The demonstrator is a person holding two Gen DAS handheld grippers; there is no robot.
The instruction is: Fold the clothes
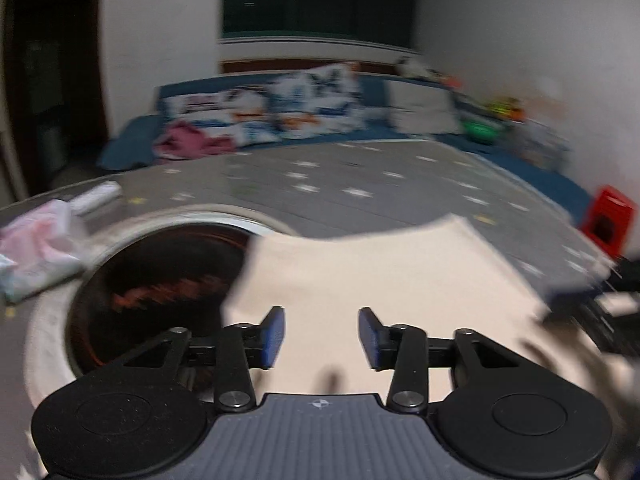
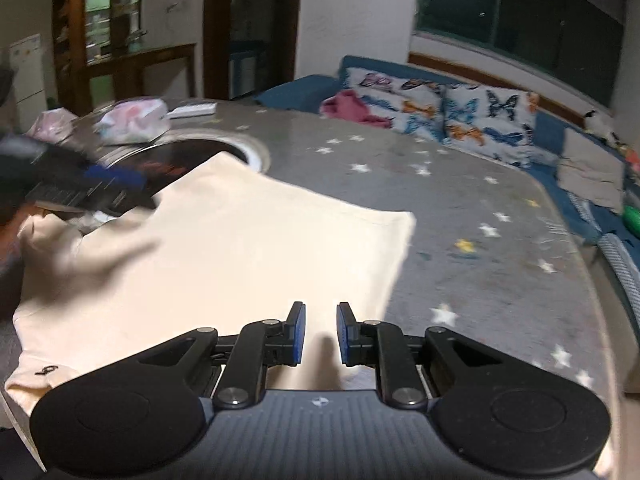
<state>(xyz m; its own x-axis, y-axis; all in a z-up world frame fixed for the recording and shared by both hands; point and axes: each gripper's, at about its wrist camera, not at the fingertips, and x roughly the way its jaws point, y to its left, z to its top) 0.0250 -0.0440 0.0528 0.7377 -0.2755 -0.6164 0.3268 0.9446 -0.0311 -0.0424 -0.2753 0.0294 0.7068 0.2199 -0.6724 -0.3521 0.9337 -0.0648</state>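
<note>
Mid-fold I'd guess: cream shirt (image 2: 240, 248) flat on the table (image 2: 460, 208), left gripper (image 1: 322, 338) and right gripper (image 2: 321, 334) both spread, empty, needing an edge.

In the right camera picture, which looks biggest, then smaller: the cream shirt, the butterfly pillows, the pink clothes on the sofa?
1. cream shirt, though it is nearest the camera
2. butterfly pillows
3. pink clothes

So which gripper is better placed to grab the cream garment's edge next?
Probably the right gripper: open, just above the cream garment's near hem. The left gripper, also open, hovers over mid-cloth.
</note>
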